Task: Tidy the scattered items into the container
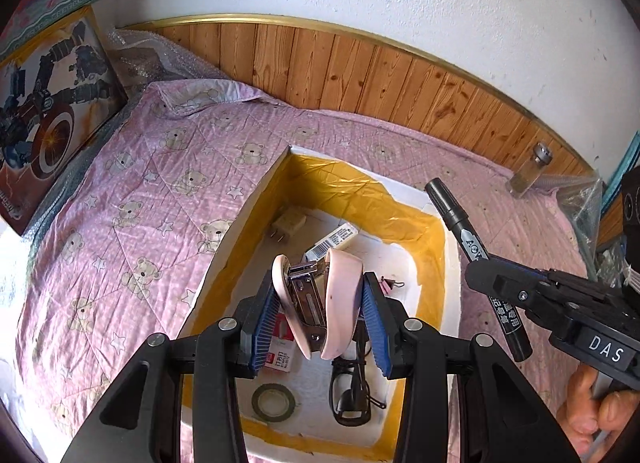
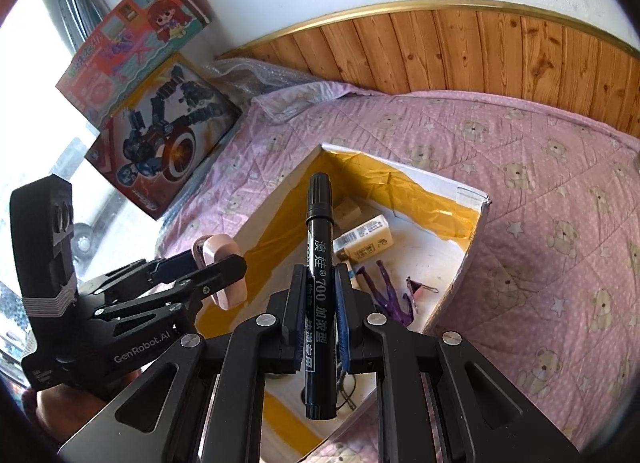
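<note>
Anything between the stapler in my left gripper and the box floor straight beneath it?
Left wrist view: the stapler hangs over the box; under it lie a red-and-white packet and black glasses.

stapler: glossy pink plastic, metal | quilt: cloth | marker: glossy black plastic

Pink stapler up in the air over the box, clamped between the left tool's blue pads, nose toward twelve o'clock, metal magazine showing between its pink shells. Black marker pinched mid-barrel in the right tool, cap toward twelve o'clock, white lettering down the barrel. Below them the white container, lined with yellow tape, sits on the pink bed. Inside: a charger plug, a barcoded white eraser, black glasses, a tape roll, a staple box, a pink binder clip.
</note>
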Motion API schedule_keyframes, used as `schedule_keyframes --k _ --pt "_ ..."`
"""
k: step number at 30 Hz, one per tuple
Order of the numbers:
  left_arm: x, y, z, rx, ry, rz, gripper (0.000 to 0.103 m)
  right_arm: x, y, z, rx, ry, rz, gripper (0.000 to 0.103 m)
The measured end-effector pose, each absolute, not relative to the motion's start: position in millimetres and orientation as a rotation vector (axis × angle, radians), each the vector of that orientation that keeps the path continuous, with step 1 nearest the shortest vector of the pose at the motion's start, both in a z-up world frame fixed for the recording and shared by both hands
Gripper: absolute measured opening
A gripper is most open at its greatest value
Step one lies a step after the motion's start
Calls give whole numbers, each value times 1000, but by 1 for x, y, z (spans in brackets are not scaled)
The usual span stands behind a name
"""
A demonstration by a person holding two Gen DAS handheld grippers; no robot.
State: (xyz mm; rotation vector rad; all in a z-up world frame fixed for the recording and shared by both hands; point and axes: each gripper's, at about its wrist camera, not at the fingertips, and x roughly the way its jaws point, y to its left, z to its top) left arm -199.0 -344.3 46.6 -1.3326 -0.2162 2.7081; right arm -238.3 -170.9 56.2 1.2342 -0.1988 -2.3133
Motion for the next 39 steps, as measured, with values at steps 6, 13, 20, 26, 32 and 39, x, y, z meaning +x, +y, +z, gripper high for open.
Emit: schedule_keyframes --k 6,13,20,26,32,39 --pt "-227 -330 29 -1396 -135 2680 42 -263 -176 37 1281 -122 -2323 14" --pt "-251 -324 16 -1450 -104 2665 42 -288 -175 23 1326 -83 -2324 15" --pt "-276 -339 -14 -1621 -137 2613 48 -296 -162 18 1327 -105 -2357 48" --pt "-262 -350 -8 -1589 -159 2641 50 -284 -155 20 1332 -119 -2346 48" --pt "-245 -344 -1 -1579 -116 2624 51 -262 -167 26 1332 -29 -2316 48" --pt "-216 -333 12 -1557 -109 2616 52 -219 -181 39 1294 172 -2312 53"
